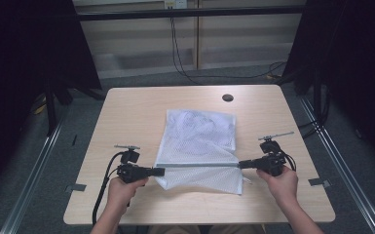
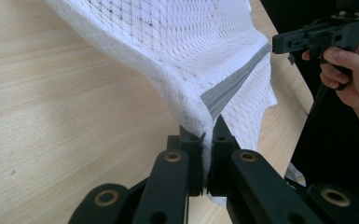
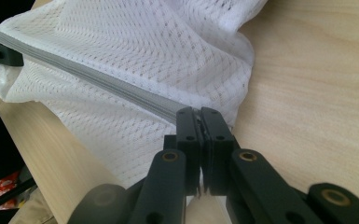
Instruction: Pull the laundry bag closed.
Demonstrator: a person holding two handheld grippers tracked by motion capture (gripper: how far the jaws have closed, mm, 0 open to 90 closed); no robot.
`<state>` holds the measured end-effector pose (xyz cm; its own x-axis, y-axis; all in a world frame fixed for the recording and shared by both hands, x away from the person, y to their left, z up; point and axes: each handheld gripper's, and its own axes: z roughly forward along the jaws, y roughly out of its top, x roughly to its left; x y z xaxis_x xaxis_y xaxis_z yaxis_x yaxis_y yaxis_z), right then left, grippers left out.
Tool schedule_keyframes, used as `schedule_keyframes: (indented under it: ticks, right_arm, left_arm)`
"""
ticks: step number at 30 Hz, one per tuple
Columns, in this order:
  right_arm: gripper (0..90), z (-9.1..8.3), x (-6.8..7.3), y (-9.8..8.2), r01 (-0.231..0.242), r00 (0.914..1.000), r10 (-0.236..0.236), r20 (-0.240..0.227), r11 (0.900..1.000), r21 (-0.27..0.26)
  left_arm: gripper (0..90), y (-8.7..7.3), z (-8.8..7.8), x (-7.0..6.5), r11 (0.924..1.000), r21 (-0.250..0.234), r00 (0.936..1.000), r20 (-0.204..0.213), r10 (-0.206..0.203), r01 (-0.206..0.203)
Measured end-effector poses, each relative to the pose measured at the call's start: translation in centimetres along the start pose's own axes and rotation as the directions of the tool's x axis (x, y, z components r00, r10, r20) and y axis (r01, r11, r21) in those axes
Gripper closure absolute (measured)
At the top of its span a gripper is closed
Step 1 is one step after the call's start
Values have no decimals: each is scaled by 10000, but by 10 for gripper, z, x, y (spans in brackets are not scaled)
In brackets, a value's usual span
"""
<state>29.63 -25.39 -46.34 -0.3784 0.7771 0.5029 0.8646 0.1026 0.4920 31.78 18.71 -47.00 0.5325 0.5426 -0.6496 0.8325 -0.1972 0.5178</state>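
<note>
White mesh is what you've got here, a laundry bag (image 1: 198, 146) lying mid-table on the light wood table (image 1: 126, 112), slightly nearer your edge. Going from the left: your left gripper (image 1: 159, 171) is clamped tight on the bag's left corner, right at the end of the grey zipper strip (image 1: 199, 165). In the left gripper view you can see the mesh pinched between the black jaws, with the fabric rising up from them. That zipper runs pulled straight across the bag's near part, lifted a bit off the wood. Over on the right, your right gripper (image 1: 241, 164) is clenched on the zipper's other end. The rest of the bag sits rumpled toward the far side, near a round hole (image 1: 227, 97) in the tabletop
</note>
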Motion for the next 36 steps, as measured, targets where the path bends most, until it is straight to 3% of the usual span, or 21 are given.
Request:
schedule_keyframes:
  ticks: [2, 9, 15, 16, 18, 19, 20, 22, 24, 26, 28, 31, 33, 35, 36]
  right_arm:
    - [870, 0, 1, -2, 113, 9997, -114, 203, 9999, 51]
    - [870, -5, -3, -7, 36, 9999, -35, 112, 9999, -128]
    - [867, -4, -2, -7, 108, 9998, -107, 136, 9999, -75]
    - [863, -3, -1, -7, 125, 9997, -123, 190, 9999, -78]
    - [828, -4, -1, -8, 182, 9994, -176, 286, 9996, -229]
    - [702, -5, -2, -7, 120, 9992, -105, 395, 9992, -375]
    - [702, -5, -2, -7, 120, 9992, -105, 395, 9992, -375]
    - [608, -6, -2, -7, 5, 9988, 18, 485, 9988, -482]
    - [505, -5, -2, -6, -15, 9979, 46, 645, 9989, -479]
    - [445, -4, 0, -6, 101, 9972, -65, 750, 9989, -468]
    - [410, -4, 2, -6, 196, 9960, -151, 876, 9985, -513]
    - [334, -8, 3, -5, 345, 9941, -264, 1051, 9965, -762]
    - [303, -11, 3, -5, 335, 9931, -229, 1153, 9953, -909]
    - [271, -14, 2, -6, 370, 9920, -225, 1242, 9927, -1152]
    - [265, -15, 2, -6, 441, 9914, -283, 1275, 9915, -1225]
  left_arm:
    - [882, 2, 2, 0, 9999, 42, 9999, -47, 98, -98]
    - [882, 3, 6, -2, 9997, 162, 9998, -143, 170, -168]
    - [868, 0, 7, -3, 9983, 328, 9986, -209, 492, -485]
    - [814, 0, 6, -3, 9984, 245, 9976, -456, 516, -505]
    - [552, 1, 2, -2, 9986, 202, 9958, -758, 510, -496]
    - [442, 1, 0, -2, 9988, 149, 9966, -680, 468, -459]
    - [442, 2, -2, -1, 9986, 123, 9959, -737, 529, -522]
    - [331, 2, -4, -1, 9975, 179, 9936, -895, 692, -679]
    - [246, 3, -5, -2, 9948, 244, 9871, -1236, 1015, -993]
    - [220, 4, -7, -2, 9937, 147, 9854, -1282, 1120, -1111]
    - [183, 5, -9, -3, 9909, 40, 9788, -1555, 1333, -1343]
    - [148, 6, -12, -5, 9868, 14, 9662, -2030, 1590, -1621]
    - [126, 7, -13, -5, 9834, 167, 9513, -2509, 1791, -1807]
    - [116, 7, -15, -5, 9807, 170, 9415, -2770, 1920, -1950]
    - [116, 8, -16, -5, 9813, 167, 9408, -2816, 1888, -1919]
